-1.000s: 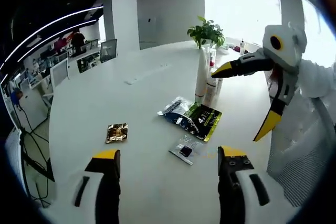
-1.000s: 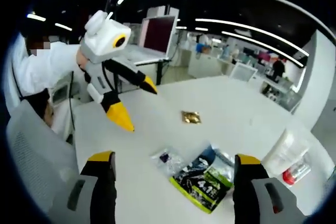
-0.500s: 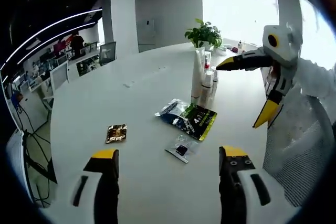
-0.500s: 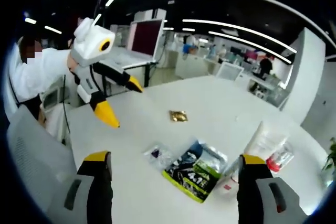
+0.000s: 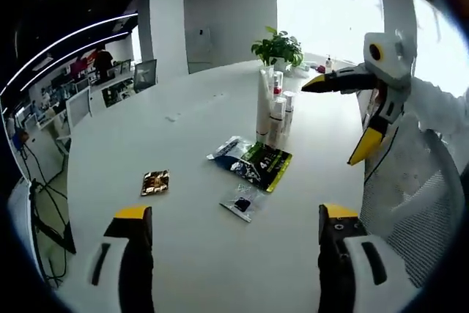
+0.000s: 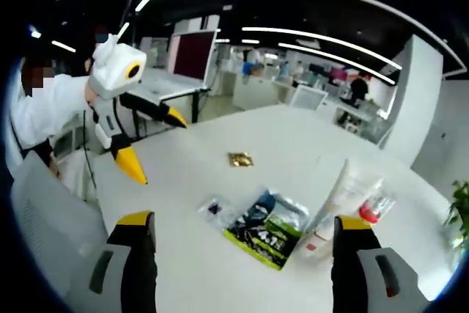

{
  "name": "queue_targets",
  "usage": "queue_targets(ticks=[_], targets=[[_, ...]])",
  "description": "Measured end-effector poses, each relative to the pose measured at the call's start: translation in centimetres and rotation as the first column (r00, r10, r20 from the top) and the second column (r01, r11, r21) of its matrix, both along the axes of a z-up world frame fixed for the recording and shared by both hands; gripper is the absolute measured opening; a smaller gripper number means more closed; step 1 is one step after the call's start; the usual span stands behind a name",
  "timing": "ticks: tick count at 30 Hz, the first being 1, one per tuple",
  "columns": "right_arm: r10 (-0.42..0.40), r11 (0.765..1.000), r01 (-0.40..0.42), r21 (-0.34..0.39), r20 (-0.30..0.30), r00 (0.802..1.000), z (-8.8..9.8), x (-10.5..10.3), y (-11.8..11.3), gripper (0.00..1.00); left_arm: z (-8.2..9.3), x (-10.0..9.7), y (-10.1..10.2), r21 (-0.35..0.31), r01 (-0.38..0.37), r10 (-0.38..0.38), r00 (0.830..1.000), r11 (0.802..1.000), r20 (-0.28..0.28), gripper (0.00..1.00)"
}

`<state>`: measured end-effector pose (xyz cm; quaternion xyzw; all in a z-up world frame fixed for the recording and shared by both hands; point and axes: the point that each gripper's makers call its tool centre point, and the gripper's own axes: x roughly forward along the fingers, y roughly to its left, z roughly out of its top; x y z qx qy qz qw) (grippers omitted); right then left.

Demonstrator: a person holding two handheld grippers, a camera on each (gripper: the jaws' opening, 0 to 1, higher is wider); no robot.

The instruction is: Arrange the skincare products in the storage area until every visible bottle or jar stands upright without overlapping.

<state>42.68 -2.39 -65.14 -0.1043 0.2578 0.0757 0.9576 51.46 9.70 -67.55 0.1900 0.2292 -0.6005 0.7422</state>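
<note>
Open-plan office with strip ceiling lights, desks and monitors behind; large round white table [image 5: 183, 108] carrying the lot. Item one: cluster of skincare products, a tall white tube [image 5: 262, 104] standing upright with smaller red-capped bottles [image 5: 279, 111] just beside it, seen at about 12 o'clock in the left gripper view and at 3 o'clock in the right gripper view [image 6: 344, 196]. Item two: black-and-green sachet [image 5: 262, 165] lying flat, overlapping a blue-and-silver packet [image 5: 227, 150], near the foot of the tube. Item three: small clear pouch [image 5: 238, 203] with a dark content, just beside the sachet. Item four: gold foil packet [image 5: 154, 182], well apart at 9 o'clock of the sachets. Potted green plant [image 5: 277, 45] beyond the bottles. Left hand-held gripper [image 5: 234, 225]: jaws spread wide over bare table, holding nothing. Right hand-held gripper [image 6: 242, 226]: jaws likewise spread, empty (it also appears at 2 o'clock in the left gripper view, raised above the table near the bottles, jaws apart). Person's white sleeve [image 6: 51, 104] behind the left hand-held gripper.
</note>
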Motion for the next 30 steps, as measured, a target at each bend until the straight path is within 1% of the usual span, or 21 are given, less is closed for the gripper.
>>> queue_targets(ticks=[1, 4, 7, 9, 10, 13, 17, 20, 24, 27, 30], targets=[[-0.001, 1.000, 0.001, 0.000, -0.005, 1.000, -0.1, -0.1, 0.0, 1.00, -0.1, 0.0, 0.0, 0.003, 0.000, 0.000, 1.000, 1.000, 0.000, 0.93], [-0.003, 1.000, 0.003, -0.007, -0.008, 1.000, -0.3, -0.2, -0.1, 1.00, -0.6, -0.1, 0.1, 0.014, 0.003, -0.003, 1.000, 1.000, -0.012, 0.93], [-0.004, 1.000, 0.004, -0.003, -0.012, 1.000, -0.5, -0.2, -0.2, 1.00, -0.7, 0.0, -0.1, 0.006, -0.004, 0.004, 1.000, 1.000, -0.025, 0.99], [-0.004, 1.000, 0.004, 0.004, -0.016, 1.000, -0.7, -0.1, -0.3, 1.00, -0.9, 0.1, -0.3, 0.007, -0.006, 0.006, 0.999, 1.000, -0.033, 0.99], [-0.004, 1.000, 0.004, 0.005, -0.019, 1.000, -0.8, -0.1, -0.3, 1.00, -1.0, 0.4, -0.3, 0.014, -0.021, 0.022, 0.999, 1.000, -0.036, 0.99], [0.003, 1.000, -0.002, 0.008, -0.024, 1.000, -1.0, 0.2, -0.4, 1.00, -1.2, 0.2, -0.4, 0.020, -0.003, 0.004, 0.999, 1.000, -0.042, 0.99], [0.022, 1.000, -0.022, 0.012, -0.016, 1.000, -1.1, 0.9, -0.2, 1.00, -1.6, 0.8, -0.8, 0.032, -0.013, 0.015, 0.999, 0.999, -0.045, 0.99], [0.044, 0.999, -0.044, 0.008, -0.010, 0.999, -1.2, 1.7, 0.1, 1.00, -1.8, 1.1, -1.1, 0.033, -0.024, 0.026, 0.998, 0.999, -0.057, 0.99], [0.104, 0.995, -0.104, 0.010, -0.016, 0.994, -1.6, 2.7, 1.0, 1.00, -2.1, 1.4, -1.4, 0.030, -0.031, 0.033, 0.998, 0.999, -0.062, 0.99], [0.125, 0.992, -0.125, 0.020, -0.016, 0.992, -1.8, 3.6, 1.4, 0.99, -2.6, 1.4, -1.4, 0.048, -0.028, 0.031, 0.998, 0.998, -0.062, 0.98], [0.138, 0.990, -0.138, 0.028, -0.012, 0.990, -2.0, 4.6, 1.6, 0.95, -3.2, 1.5, -1.3, 0.066, -0.021, 0.025, 0.997, 0.998, -0.067, 0.98]])
